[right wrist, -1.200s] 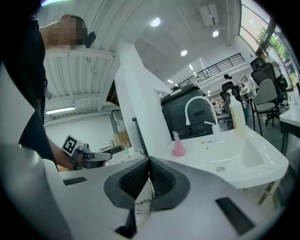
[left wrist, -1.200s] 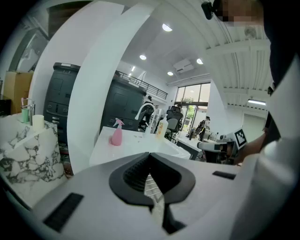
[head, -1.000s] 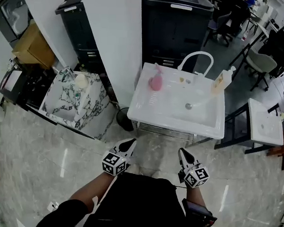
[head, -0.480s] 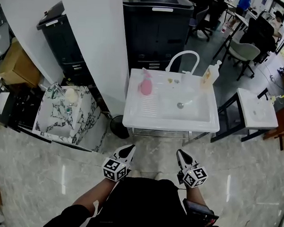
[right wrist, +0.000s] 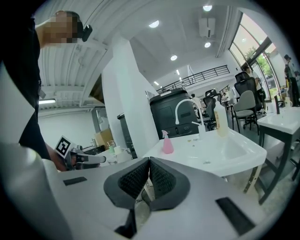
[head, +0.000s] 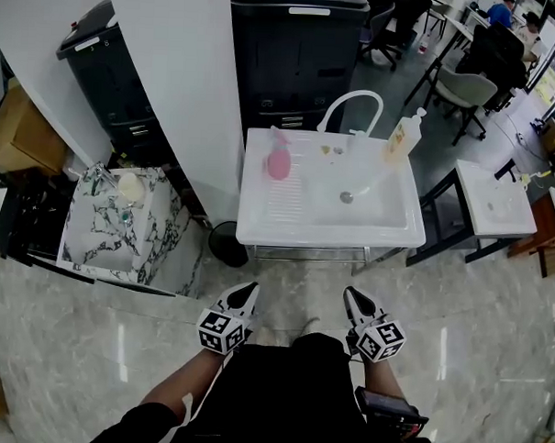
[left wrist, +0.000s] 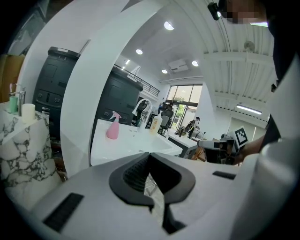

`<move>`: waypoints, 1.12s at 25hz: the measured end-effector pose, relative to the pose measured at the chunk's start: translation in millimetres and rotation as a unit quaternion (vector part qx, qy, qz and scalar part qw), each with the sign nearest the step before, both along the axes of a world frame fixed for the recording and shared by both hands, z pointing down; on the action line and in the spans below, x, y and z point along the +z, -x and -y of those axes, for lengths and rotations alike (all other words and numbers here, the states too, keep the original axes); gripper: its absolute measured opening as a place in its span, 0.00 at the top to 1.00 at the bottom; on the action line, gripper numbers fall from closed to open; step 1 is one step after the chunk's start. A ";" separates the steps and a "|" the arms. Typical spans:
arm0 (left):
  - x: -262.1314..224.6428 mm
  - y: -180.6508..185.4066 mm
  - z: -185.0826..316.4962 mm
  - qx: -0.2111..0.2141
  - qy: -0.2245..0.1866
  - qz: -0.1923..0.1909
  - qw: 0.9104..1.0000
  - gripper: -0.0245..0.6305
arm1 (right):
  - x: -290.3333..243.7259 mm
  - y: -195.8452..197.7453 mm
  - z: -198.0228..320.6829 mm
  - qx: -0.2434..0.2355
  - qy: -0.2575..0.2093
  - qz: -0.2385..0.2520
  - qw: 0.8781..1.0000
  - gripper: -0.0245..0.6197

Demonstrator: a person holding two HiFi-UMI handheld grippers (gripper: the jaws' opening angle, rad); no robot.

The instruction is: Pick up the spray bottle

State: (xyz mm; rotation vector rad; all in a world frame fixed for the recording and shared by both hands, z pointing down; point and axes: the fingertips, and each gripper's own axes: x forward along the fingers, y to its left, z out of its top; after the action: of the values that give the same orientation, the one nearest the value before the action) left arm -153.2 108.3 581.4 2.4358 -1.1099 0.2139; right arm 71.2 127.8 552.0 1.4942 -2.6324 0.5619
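A pink spray bottle (head: 277,157) stands upright at the back left of a white sink unit (head: 259,226), on its ribbed drainboard. It also shows small in the left gripper view as the pink spray bottle (left wrist: 112,127) and in the right gripper view as the pink spray bottle (right wrist: 167,143). My left gripper (head: 248,291) and right gripper (head: 351,297) hang low in front of the person's body, well short of the sink, both pointing toward it. Both grippers are shut with nothing between their jaws (left wrist: 150,161) (right wrist: 149,168).
A white curved tap (head: 349,107) and a yellowish pump bottle (head: 401,137) stand at the sink's back. A marble-topped basin (head: 112,223) sits to the left beside a white pillar (head: 187,83). Another white basin stand (head: 494,202) is at right. Dark cabinets (head: 294,51) stand behind.
The sink unit has shifted left and slightly down in the head view as the camera turned. Both grippers stay shut, low near the body; the left one has sunk a little.
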 end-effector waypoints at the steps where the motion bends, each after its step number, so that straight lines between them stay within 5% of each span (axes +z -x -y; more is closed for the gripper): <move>1: 2.2 0.2 -0.7 -0.002 0.003 0.001 1.000 0.95 | 1.3 0.6 0.7 -0.001 0.001 0.001 1.000 0.92; 11: 11.5 -19.5 18.8 -0.019 0.021 0.022 0.999 0.95 | 17.3 -15.1 42.2 -0.023 0.013 0.021 0.999 0.92; 28: -10.0 -100.4 121.0 -0.057 0.003 0.053 0.997 0.95 | 13.4 -74.8 160.5 -0.084 0.000 0.049 0.995 0.92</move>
State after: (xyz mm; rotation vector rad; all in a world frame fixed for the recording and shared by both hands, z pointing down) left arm -52.8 -12.7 571.5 2.3707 -1.2878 0.3118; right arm 146.0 -32.7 565.4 1.2601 -2.7960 0.6361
